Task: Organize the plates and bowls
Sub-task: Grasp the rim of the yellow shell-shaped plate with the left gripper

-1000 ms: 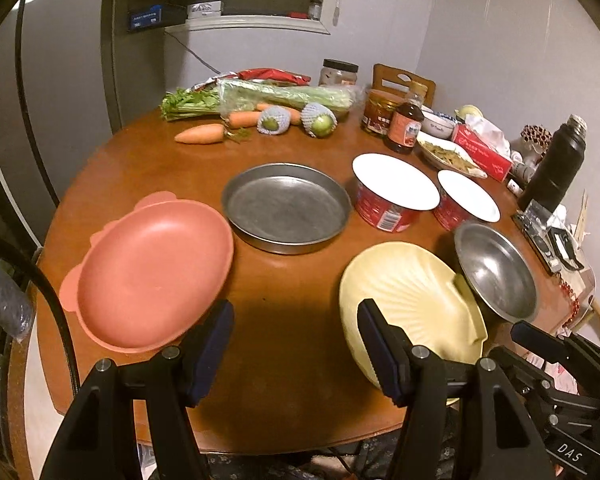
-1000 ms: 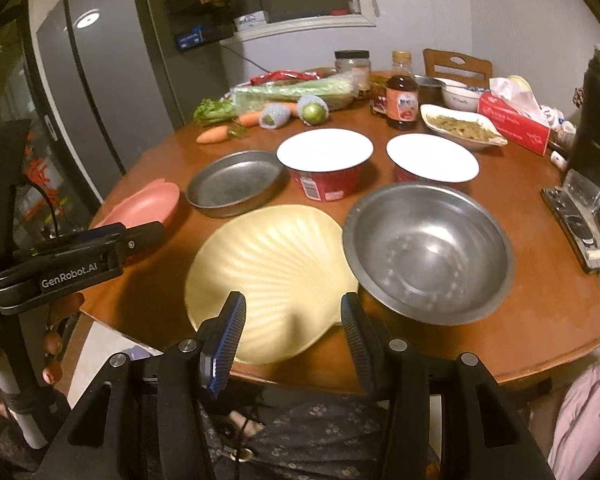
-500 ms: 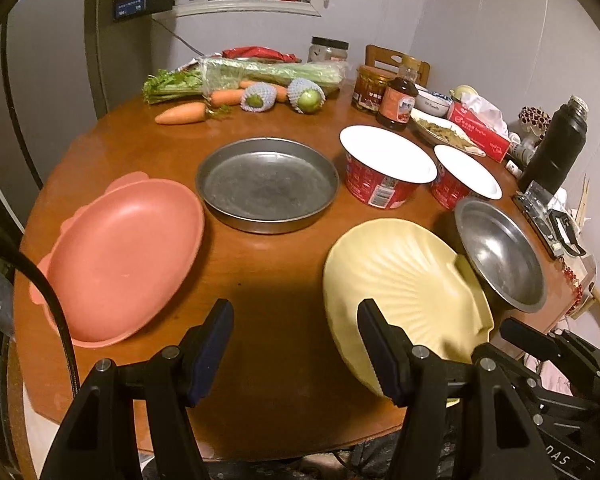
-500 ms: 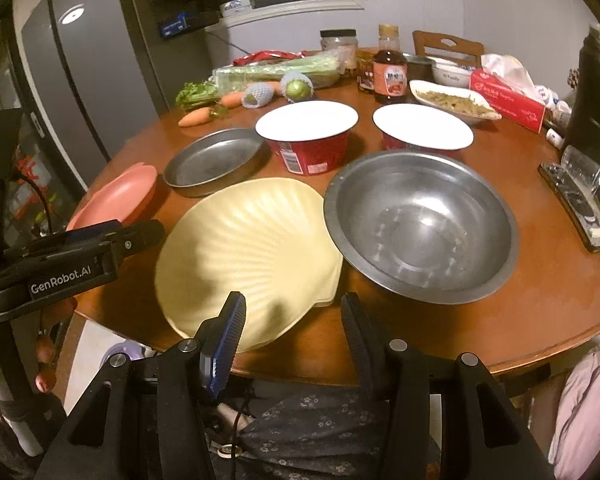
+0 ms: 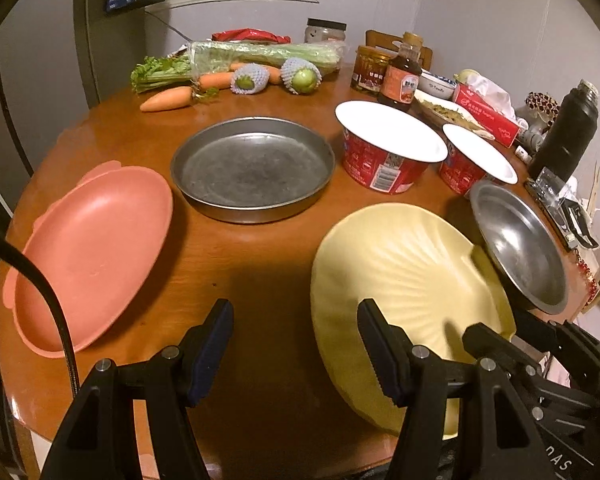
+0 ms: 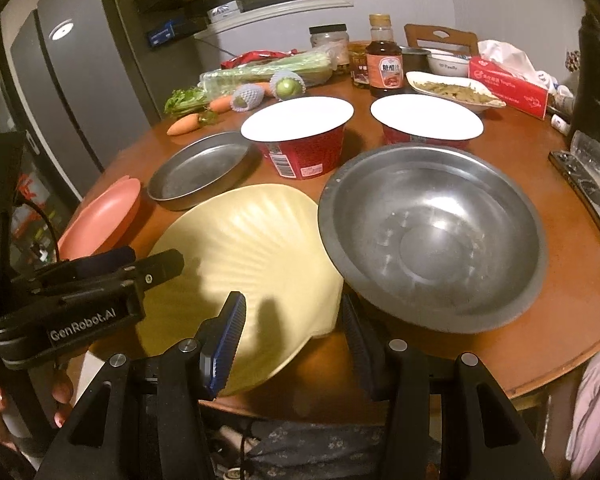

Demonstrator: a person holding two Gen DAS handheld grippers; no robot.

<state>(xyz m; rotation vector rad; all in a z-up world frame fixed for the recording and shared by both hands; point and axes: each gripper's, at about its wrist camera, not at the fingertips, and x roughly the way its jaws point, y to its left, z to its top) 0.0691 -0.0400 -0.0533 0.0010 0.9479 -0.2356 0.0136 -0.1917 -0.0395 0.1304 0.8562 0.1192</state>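
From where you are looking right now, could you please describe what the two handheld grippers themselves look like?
Both are black plastic with silver screws. The left gripper has dark blue ribbed pads, white "GenRobot.AI" lettering on its side in the right wrist view, and a black cable. The right gripper has a ridged blue pad on one finger.

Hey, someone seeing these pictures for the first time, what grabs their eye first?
Probably the pale yellow shell-shaped plate at the near table edge, with the steel bowl overlapping its right rim. Next, the salmon-pink plate on the left and two red paper bowls behind.
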